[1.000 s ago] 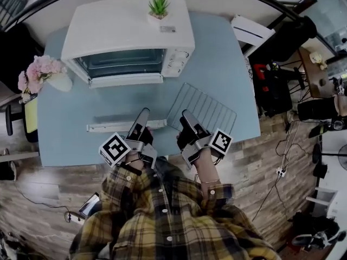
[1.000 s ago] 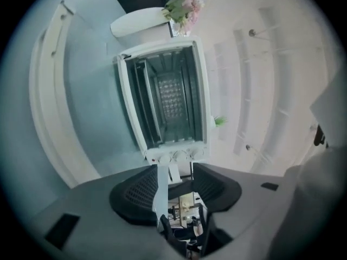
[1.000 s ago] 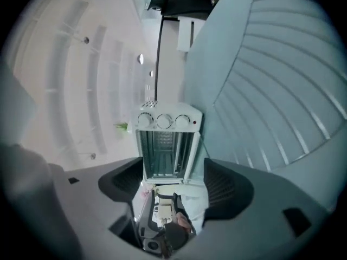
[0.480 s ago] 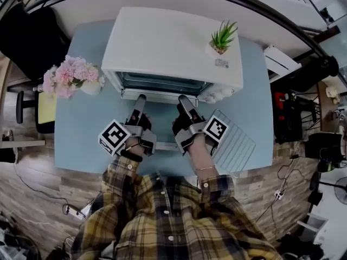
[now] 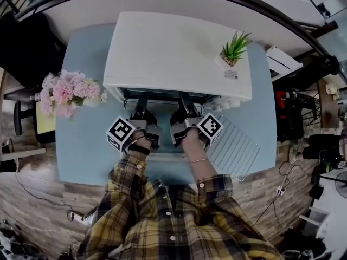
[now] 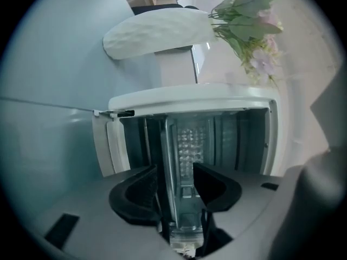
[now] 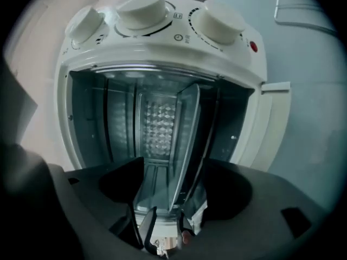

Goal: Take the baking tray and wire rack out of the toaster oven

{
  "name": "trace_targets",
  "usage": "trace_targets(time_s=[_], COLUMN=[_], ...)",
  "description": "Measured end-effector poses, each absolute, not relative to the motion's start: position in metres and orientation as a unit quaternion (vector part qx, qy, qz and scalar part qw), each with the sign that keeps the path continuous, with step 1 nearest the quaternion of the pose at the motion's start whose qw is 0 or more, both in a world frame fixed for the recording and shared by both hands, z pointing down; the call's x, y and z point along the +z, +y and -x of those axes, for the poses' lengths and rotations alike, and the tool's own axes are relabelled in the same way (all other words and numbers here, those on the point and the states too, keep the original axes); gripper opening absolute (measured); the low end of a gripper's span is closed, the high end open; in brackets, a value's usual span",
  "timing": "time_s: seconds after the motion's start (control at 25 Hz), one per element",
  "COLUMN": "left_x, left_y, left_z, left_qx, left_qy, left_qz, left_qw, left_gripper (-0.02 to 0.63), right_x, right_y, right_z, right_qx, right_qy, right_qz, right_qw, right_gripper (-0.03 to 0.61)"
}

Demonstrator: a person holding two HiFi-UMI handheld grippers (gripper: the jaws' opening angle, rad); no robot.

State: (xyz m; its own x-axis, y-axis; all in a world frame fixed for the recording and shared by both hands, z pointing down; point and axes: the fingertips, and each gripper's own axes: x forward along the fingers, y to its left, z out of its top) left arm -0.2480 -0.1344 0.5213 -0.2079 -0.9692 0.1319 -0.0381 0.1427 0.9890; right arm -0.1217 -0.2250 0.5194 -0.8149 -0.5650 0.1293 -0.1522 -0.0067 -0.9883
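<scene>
The white toaster oven (image 5: 173, 53) stands on the blue table (image 5: 87, 150), its door (image 6: 111, 145) dropped open. The metal baking tray (image 7: 162, 167) sits level inside on a side rail, its near rim toward me. My left gripper (image 5: 142, 103) and right gripper (image 5: 184, 102) reach side by side into the oven mouth, both rolled on their sides. The tray's rim (image 6: 183, 199) runs between the left fingers (image 6: 141, 186), and also between the right fingers (image 7: 227, 183). Both jaws stand apart around it; I see no pad pressing. The wire rack (image 5: 236, 148) lies on the table at the right.
A small potted plant (image 5: 234, 50) stands on the oven's top. A white vase of pink flowers (image 5: 68, 91) is on the table to the left of the oven. The oven's three knobs (image 7: 143, 7) are beside the opening on the right gripper's side.
Both grippers moved forward from the table's front edge, over the open door, into the oven mouth. The tray's rim now lies between their jaws. The wire rack has stayed on the table.
</scene>
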Motion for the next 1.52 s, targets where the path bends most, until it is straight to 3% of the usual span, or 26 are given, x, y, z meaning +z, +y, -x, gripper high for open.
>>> trace_targets(time_s=[0.32,0.52,0.68,0.76,1.52], left_x=[0.538,0.544,0.547,0.545,0.543], left_y=[-0.16,-0.164,-0.162,-0.161,-0.071], left_z=[0.263,0.273,0.271,0.27,0.219], left_qx=[-0.511,-0.535,-0.535,-0.532,-0.505], left_qy=[-0.585,-0.572,-0.569,-0.57,-0.6], left_qz=[-0.413,-0.394,-0.388,-0.39,-0.347], left_qw=[0.476,0.482,0.489,0.491,0.515], left_gripper=[0.193,0.185,0.099,0.06,0.054], right_x=[0.541,0.533,0.545,0.547,0.547], right_y=[-0.247,-0.253,-0.247,-0.244,-0.156], right_z=[0.128,0.131,0.125,0.122,0.077], right_qx=[-0.673,-0.675,-0.676,-0.678,-0.725], right_qy=[0.658,0.648,0.645,0.642,0.627], right_qz=[0.266,0.274,0.296,0.299,0.266], right_qw=[0.211,0.22,0.197,0.198,0.101], right_gripper=[0.324,0.213,0.08,0.078,0.066])
